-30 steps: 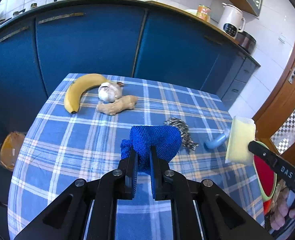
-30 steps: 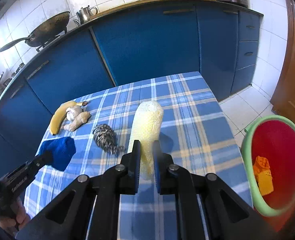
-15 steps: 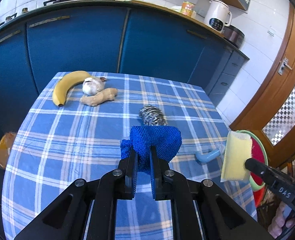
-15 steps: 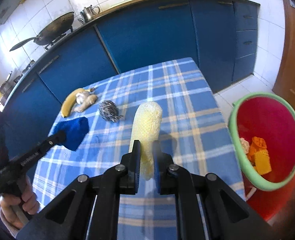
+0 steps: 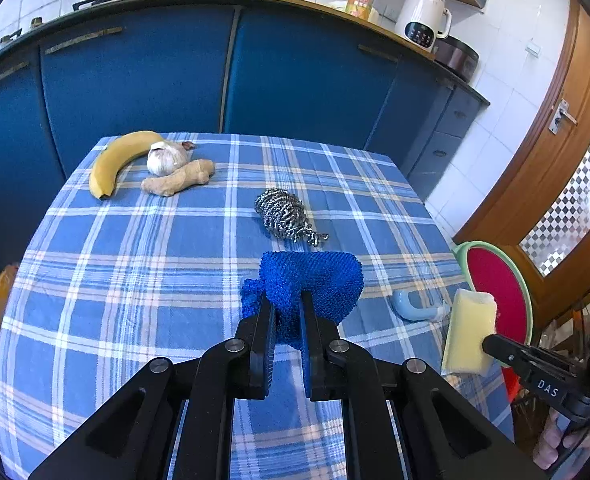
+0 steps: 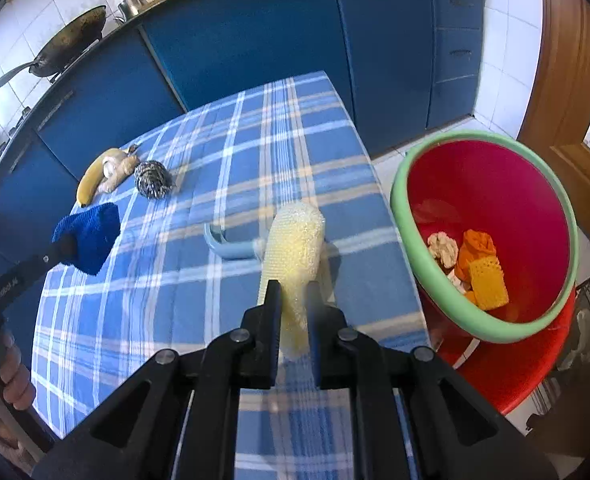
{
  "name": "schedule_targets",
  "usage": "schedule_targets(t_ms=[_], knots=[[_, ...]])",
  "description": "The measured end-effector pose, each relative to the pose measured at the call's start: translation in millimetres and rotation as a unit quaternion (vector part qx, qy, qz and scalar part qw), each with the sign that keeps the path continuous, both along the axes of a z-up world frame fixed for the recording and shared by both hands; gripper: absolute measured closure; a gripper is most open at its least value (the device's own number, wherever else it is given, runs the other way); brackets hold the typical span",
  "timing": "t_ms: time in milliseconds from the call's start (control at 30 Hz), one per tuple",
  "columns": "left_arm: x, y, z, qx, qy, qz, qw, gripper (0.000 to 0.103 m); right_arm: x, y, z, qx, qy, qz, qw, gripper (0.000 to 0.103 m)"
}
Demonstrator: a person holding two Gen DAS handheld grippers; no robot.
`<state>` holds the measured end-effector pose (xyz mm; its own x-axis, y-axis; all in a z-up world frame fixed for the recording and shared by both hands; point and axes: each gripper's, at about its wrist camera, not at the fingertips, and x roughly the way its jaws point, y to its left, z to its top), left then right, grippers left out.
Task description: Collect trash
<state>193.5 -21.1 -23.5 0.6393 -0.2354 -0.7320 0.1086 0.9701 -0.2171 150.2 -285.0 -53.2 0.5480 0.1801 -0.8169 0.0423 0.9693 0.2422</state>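
Right now we have both sets of jaws clamped on something soft. Our left gripper (image 5: 286, 312) pinches the blue scrubbing cloth (image 5: 311, 286) by its near edge, so the rest of it bunches up above the tips and clear of the tablecloth (image 5: 135, 280). Our right gripper (image 6: 293, 304) squeezes the yellow sponge (image 6: 295, 248) at its lower end, leaving the long body sticking out ahead, which should let it fall freely once the jaws part.

Moving outward, just beyond the sponge lies a pale blue curved handle piece (image 6: 231, 246) on the cloth, and further back sits the steel wool scourer (image 6: 153, 180). Past that, at the far corner, the banana (image 5: 115, 164), garlic bulb (image 5: 167, 158) and ginger root (image 5: 179, 178) huddle together; those look like food, so we judge they stay put.

Off the table's right edge stands the red bin (image 6: 483, 236) with its green rim, mouth tilted towards us, already holding an orange cloth and some yellow and whitish scraps. The sponge hangs over the table edge just beside that rim, so we reckon it goes in first, with the blue cloth, well apart to the left, following. That would leave 2 pieces to fetch: scourer and handle.
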Motion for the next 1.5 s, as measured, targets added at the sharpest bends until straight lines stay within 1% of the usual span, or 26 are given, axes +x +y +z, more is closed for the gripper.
schedule_targets(t_ms=[133,267,433,467,500,667,767,833,867,933,967,1000,1100,1200,1500], knots=[[0.0,-1.5,-2.1,0.001,0.003,-0.002,1.0,0.092,-4.8,-3.9,-1.2,-0.005,0.006,0.0,1.0,0.085],[-0.1,-4.2,-3.1,0.003,0.004,-0.003,1.0,0.092,-7.4,-4.6,-0.9,-0.007,0.002,0.003,1.0,0.085],[-0.1,-8.8,-2.1,0.007,0.003,-0.009,0.9999,0.092,-12.3,-5.6,5.7,0.004,-0.02,0.001,1.0,0.089],[-0.5,-10.9,-1.4,0.009,0.003,-0.01,0.9999,0.092,-13.2,-6.4,8.0,0.004,-0.025,0.0,1.0,0.091],[-1.0,-12.6,-1.0,0.01,0.002,-0.012,0.9999,0.092,-14.3,-7.3,10.0,0.005,-0.028,-0.001,1.0,0.096],[-3.5,-24.3,1.6,0.013,0.001,-0.024,0.9996,0.092,-19.7,-12.9,19.3,0.004,-0.046,-0.002,0.999,0.098],[-5.6,-32.1,2.8,0.016,0.0,-0.03,0.9994,0.092,-21.3,-15.7,18.2,0.002,-0.041,0.0,0.999,0.098],[-6.5,-35.8,3.1,0.018,0.0,-0.033,0.9993,0.092,-21.5,-18.0,13.9,-0.006,-0.031,-0.011,0.999,0.097],[-7.1,-38.2,3.1,0.02,0.0,-0.035,0.9992,0.092,-20.6,-19.1,10.9,-0.005,-0.025,-0.013,1.0,0.096],[-7.9,-40.8,3.1,0.021,0.001,-0.037,0.9991,0.092,-19.6,-22.3,4.9,0.001,-0.015,-0.02,1.0,0.087],[-8.3,-42.3,2.9,0.023,0.001,-0.038,0.999,0.092,-19.9,-24.0,1.7,0.007,-0.012,-0.022,1.0,0.079],[-8.5,-43.2,3.0,0.024,0.001,-0.039,0.999,0.092,-19.4,-24.9,-0.5,0.011,-0.009,-0.025,1.0,0.074],[-8.5,-44.1,2.5,0.026,0.003,-0.038,0.9989,0.092,-17.2,-25.1,-6.1,0.013,-0.002,-0.031,0.999,0.068],[-7.6,-44.0,1.4,0.027,0.004,-0.037,0.999,0.092,-15.3,-22.2,-9.0,0.015,0.001,-0.029,0.999,0.065],[-7.4,-43.7,-4.1,0.026,0.011,-0.036,0.999,0.092,-12.1,-6.8,-17.1,0.001,0.004,-0.022,1.0,0.065]])
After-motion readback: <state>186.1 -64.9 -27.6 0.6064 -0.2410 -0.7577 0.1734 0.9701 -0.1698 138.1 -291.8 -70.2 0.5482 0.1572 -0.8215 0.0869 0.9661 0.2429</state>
